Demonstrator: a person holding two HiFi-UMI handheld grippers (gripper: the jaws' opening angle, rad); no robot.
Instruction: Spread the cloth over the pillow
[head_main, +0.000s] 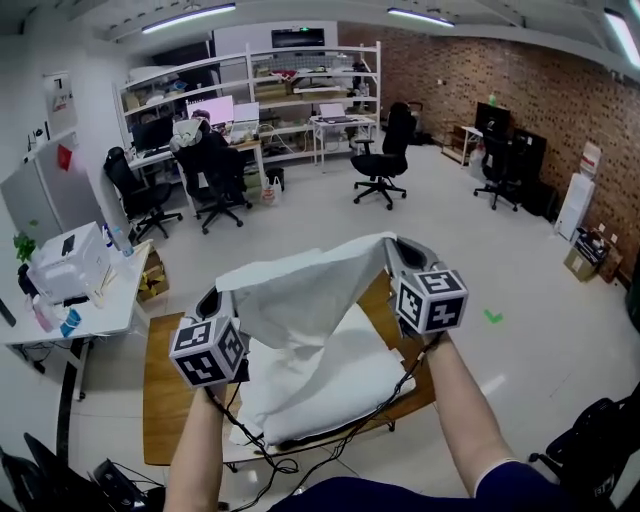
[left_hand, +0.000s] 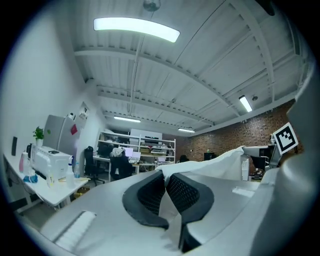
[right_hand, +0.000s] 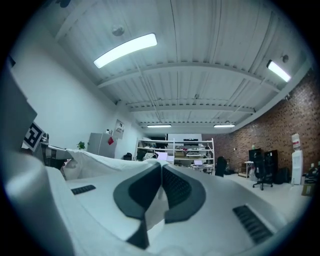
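Left gripper: pointing level and away from the body, jaws pinched together on a fold of cloth; marker cube faces up toward the head.
Left forearm: bare, stretched forward.
Right gripper: level, sits higher in the head view, jaws pressed onto the cloth's opposite edge.
Right forearm: bare, stretched forward; dark sleeve near the elbow.
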